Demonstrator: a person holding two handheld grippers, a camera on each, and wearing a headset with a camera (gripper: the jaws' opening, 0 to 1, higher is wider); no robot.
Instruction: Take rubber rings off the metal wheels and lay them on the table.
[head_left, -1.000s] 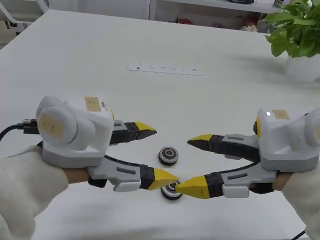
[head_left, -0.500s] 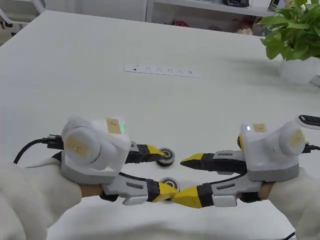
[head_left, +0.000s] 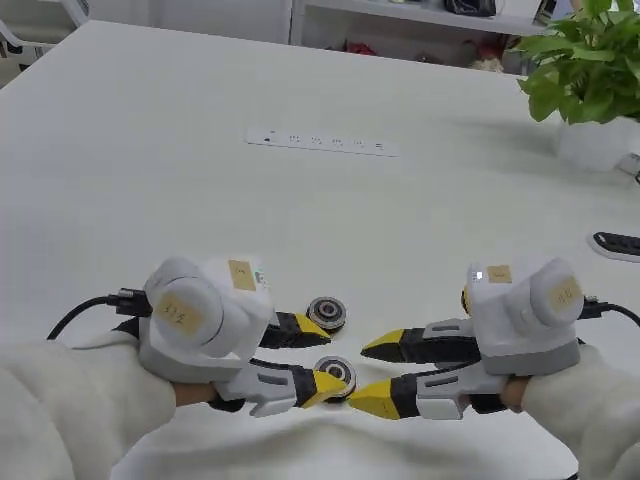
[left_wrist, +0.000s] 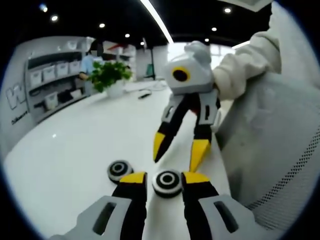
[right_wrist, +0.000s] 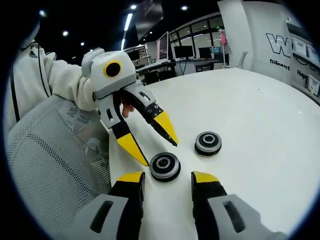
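Note:
Two metal wheels with black rubber rings lie flat on the white table (head_left: 200, 150). The near wheel (head_left: 336, 373) (left_wrist: 167, 183) (right_wrist: 165, 166) sits between the yellow tips of my left gripper (head_left: 322, 357) (left_wrist: 165, 179) (right_wrist: 159, 151). Its jaws straddle the wheel closely, open, with one tip at the wheel's edge and the other slightly off it. The far wheel (head_left: 326, 312) (left_wrist: 120, 170) (right_wrist: 208, 142) lies free just beyond. My right gripper (head_left: 375, 372) (right_wrist: 167, 179) (left_wrist: 176, 159) faces the left one, open, its tips a short way from the near wheel.
A white power strip (head_left: 320, 142) lies across the table's middle. A potted plant (head_left: 585, 70) stands at the back right, and a dark flat object (head_left: 615, 243) rests at the right edge. A black cable (head_left: 85, 308) trails from the left gripper.
Both grippers have come down and toward me to the table. The left gripper's jaws have narrowed around the near wheel. The right gripper's jaws have narrowed too and stay open.

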